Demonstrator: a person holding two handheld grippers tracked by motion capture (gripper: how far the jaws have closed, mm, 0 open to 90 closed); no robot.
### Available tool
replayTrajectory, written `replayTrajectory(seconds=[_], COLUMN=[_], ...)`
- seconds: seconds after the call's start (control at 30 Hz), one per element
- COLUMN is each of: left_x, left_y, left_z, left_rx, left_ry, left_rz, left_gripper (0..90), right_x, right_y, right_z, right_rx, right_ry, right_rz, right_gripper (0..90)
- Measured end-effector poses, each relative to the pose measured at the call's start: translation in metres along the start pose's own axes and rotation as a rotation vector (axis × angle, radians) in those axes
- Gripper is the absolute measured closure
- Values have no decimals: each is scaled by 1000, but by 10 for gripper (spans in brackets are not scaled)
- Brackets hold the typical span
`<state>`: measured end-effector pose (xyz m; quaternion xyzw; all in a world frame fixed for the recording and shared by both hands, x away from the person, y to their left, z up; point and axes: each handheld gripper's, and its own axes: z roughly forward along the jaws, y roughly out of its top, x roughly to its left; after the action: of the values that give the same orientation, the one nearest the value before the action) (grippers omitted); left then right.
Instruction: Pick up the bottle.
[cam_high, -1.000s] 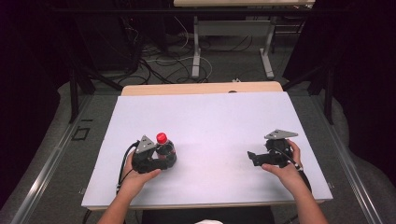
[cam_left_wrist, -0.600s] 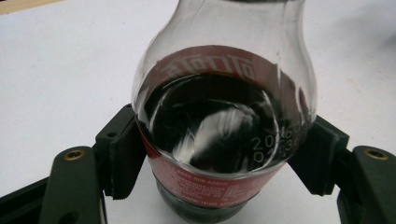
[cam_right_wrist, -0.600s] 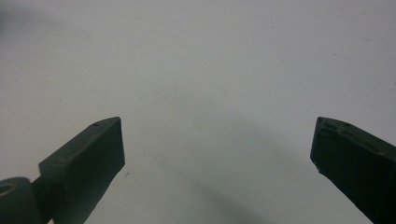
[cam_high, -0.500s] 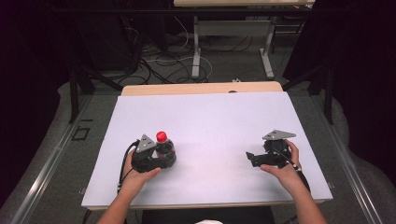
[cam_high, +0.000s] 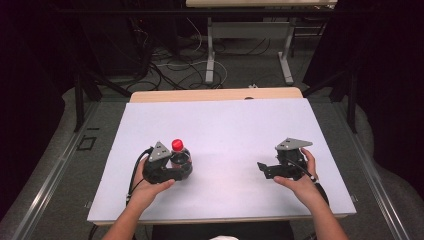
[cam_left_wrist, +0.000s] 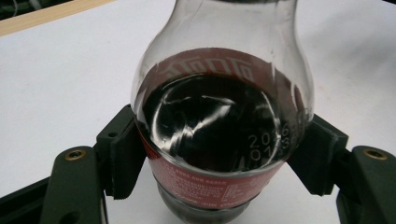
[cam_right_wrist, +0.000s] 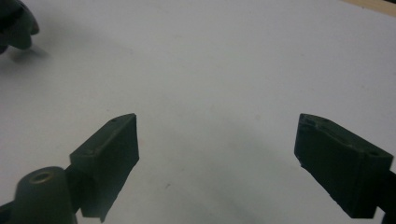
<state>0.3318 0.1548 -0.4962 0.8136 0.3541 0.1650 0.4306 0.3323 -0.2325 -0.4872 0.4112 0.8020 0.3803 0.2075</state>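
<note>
I see the white desk (cam_high: 220, 125) spread under both my hands, with cables on the floor beyond its far edge. My left gripper (cam_high: 170, 167) sits at the desk's near left and is clamped on a bottle (cam_left_wrist: 219, 121) of dark drink, its 2 pads pressed to the red label while the bottle stands upright with its red cap (cam_high: 177, 145) on top. My right gripper (cam_right_wrist: 219, 163) rests at the near right, well apart from the bottle, its 2 jaws spread wide over bare desk.
</note>
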Motion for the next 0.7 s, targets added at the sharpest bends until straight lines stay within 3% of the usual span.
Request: replayTrajectory(seconds=[0.13, 0.17, 0.33, 0.53, 0.7], left_x=[-7, -11, -23, -35, -43], left_y=[10, 13, 24, 35, 43], left_z=[3, 5, 12, 22, 31], left_rx=[7, -1, -6, -4, -2], left_ry=[-23, -32, -52, -73, -86], left_rz=[29, 18, 38, 64, 66], left_gripper=[293, 293, 293, 294, 295], right_x=[9, 11, 27, 43, 49], right_y=[13, 17, 34, 52, 66], right_z=[-7, -9, -15, -17, -18], right_rx=[-20, -24, -58, -58, -61], right_ry=[28, 40, 79, 116, 139], right_rz=[-20, -23, -66, -132, -152], right_gripper=[150, 150, 157, 181, 205])
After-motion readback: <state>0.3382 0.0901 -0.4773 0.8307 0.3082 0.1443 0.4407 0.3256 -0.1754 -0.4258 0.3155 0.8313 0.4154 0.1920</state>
